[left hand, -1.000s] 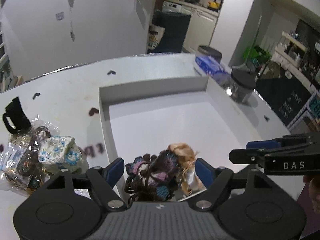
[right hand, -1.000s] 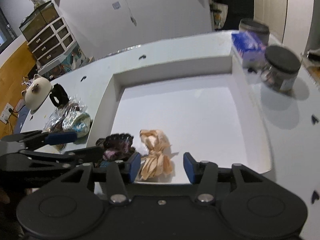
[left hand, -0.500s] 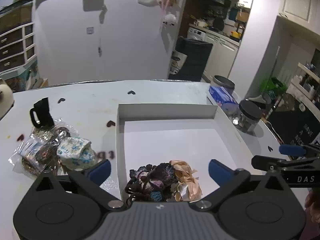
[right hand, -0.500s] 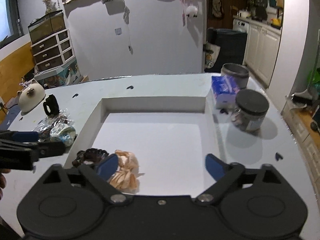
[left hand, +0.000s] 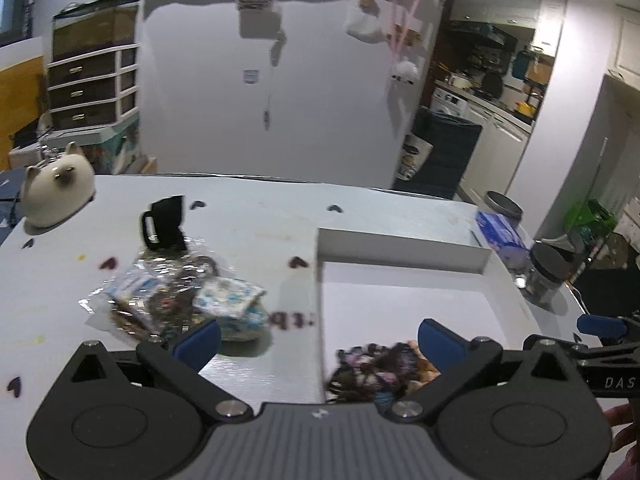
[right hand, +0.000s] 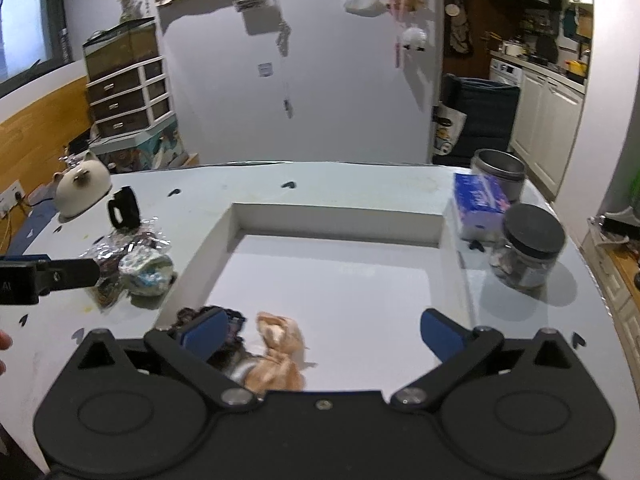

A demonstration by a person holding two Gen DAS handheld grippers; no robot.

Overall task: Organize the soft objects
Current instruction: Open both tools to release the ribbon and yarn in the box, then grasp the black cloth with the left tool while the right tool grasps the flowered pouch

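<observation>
cat teapot (right hand: 82,187), lidded jar (right hand: 528,254), tissue pack (right hand: 480,204)

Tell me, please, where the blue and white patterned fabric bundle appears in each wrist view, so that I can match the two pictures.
Left wrist view: the blue and white fabric bundle lies left of centre on the table, outside the white tray.
Right wrist view: the bundle lies at the left, again outside the tray.
Shared landmark: the black mug-shaped object stands beyond the bundle in both.

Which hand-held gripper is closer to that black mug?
Left. The left hand-held gripper faces the pile before the black mug; the right hand-held gripper hangs over the white tray.
</observation>
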